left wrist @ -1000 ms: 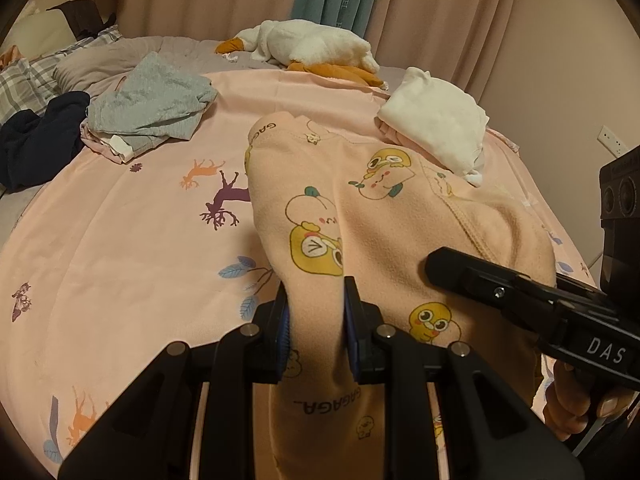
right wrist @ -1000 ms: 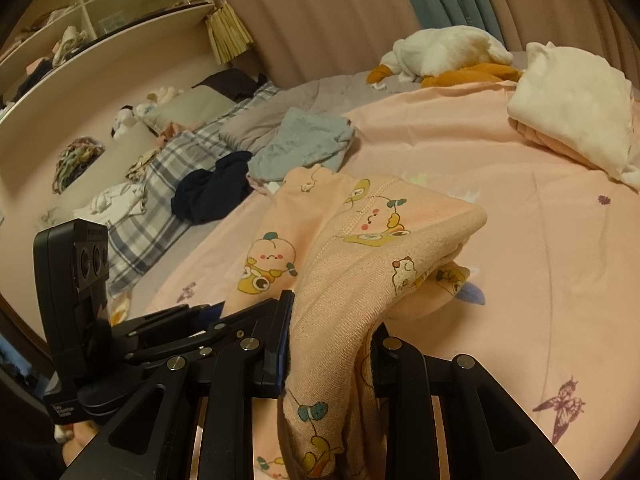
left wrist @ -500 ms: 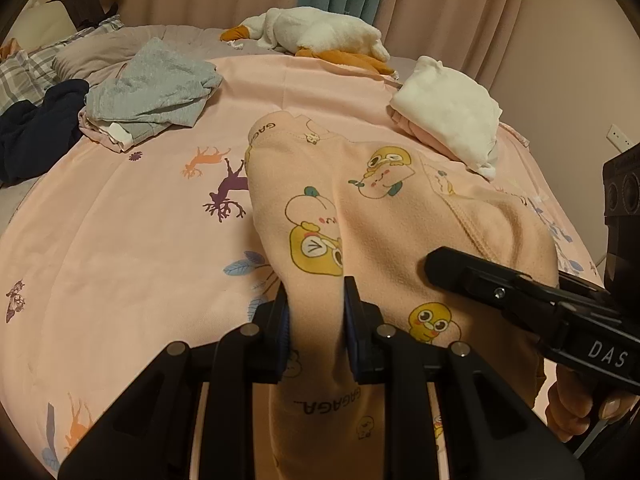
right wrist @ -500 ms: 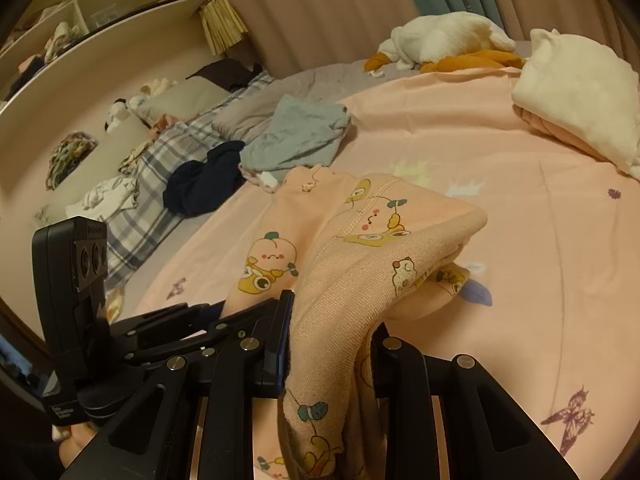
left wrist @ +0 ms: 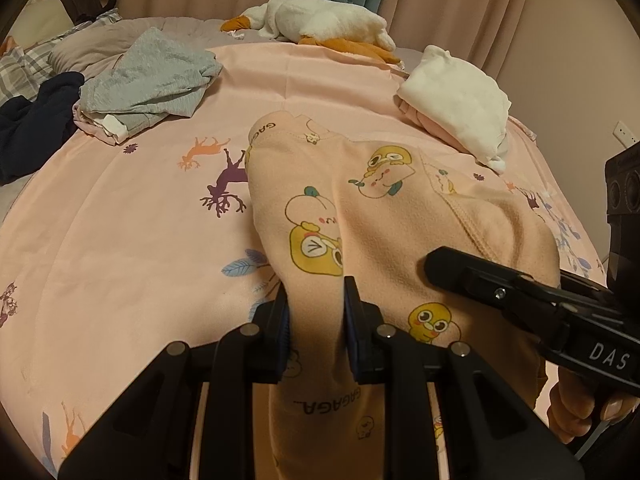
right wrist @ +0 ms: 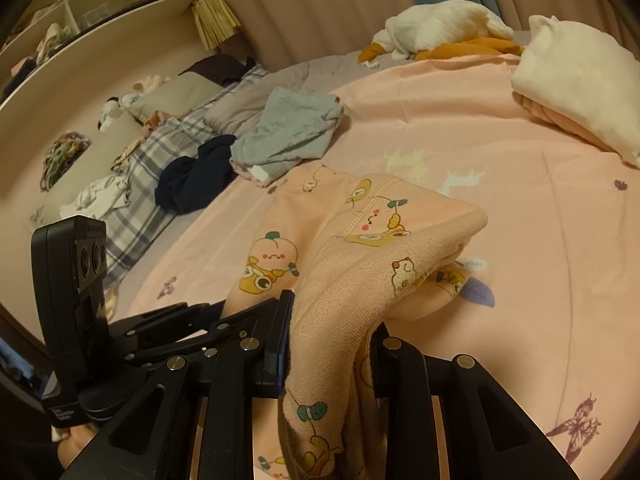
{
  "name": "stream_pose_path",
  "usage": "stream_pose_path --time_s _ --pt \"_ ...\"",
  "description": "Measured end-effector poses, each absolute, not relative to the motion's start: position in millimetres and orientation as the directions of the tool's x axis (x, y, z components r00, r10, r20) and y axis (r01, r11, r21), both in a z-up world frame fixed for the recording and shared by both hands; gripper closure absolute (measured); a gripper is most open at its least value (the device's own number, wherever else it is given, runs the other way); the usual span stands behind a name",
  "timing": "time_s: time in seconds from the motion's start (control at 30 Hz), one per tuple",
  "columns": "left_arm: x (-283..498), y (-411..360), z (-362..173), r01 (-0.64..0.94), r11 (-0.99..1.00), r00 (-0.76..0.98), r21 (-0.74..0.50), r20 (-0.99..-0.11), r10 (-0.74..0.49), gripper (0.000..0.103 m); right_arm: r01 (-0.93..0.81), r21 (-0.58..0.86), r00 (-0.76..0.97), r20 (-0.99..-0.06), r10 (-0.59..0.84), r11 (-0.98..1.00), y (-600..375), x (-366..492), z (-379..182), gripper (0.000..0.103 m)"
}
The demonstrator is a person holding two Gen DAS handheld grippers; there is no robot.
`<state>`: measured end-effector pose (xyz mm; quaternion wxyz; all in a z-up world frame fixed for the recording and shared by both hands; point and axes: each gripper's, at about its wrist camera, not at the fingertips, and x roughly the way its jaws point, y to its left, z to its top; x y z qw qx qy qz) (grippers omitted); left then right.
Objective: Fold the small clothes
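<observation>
Pink cloth [left wrist: 360, 208] with cartoon ducks lies on the bed [left wrist: 120, 240]. From the left view, the left gripper [left wrist: 314, 320] pinches a fold of it tight. The right gripper [left wrist: 520, 300] reaches in from the side.

From the right view, the right gripper [right wrist: 328, 340] squeezes a thick fold of the cloth [right wrist: 360, 280]. The left gripper [right wrist: 180, 320] sits just beside it.

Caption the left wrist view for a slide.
Left gripper and right gripper pinch a peach cartoon-print fleece garment over the pink animal-print bedsheet.
</observation>
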<state>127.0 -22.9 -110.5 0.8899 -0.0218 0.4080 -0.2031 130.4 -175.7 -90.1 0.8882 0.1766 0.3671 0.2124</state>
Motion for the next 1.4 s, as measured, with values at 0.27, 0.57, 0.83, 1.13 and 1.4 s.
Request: stream_pose_path --time_s 0.27,0.57,0.83,1.13,1.4 --pt "133.9 -28.3 -118.4 0.342 0.918 0.574 -0.2 -0.73 -0.372 0.08 -0.234 0.476 0.633 -0.587 0.505 0.848 -177.3 134.8 -96.7 0.076" --pt "138.2 -34.1 -128.5 0.338 0.922 0.559 -0.191 -0.747 -0.36 0.08 -0.214 0.485 0.617 -0.605 0.503 0.848 -178.6 138.8 -106.5 0.076" --pt "141.6 -37.0 -137.9 0.334 0.924 0.542 -0.185 -0.765 -0.349 0.08 -0.198 0.495 0.601 -0.621 0.504 0.846 -180.2 141.9 -115.5 0.076" --pt "143.0 -39.9 -146.1 0.33 0.927 0.528 -0.177 -0.78 -0.336 0.08 -0.179 0.511 0.583 -0.634 0.508 0.841 -184.4 145.1 -125.9 0.076" --pt "143.8 -40.5 -148.9 0.327 0.93 0.528 -0.17 -0.783 -0.329 0.08 -0.167 0.518 0.578 -0.638 0.509 0.839 -186.3 145.6 -128.4 0.076"
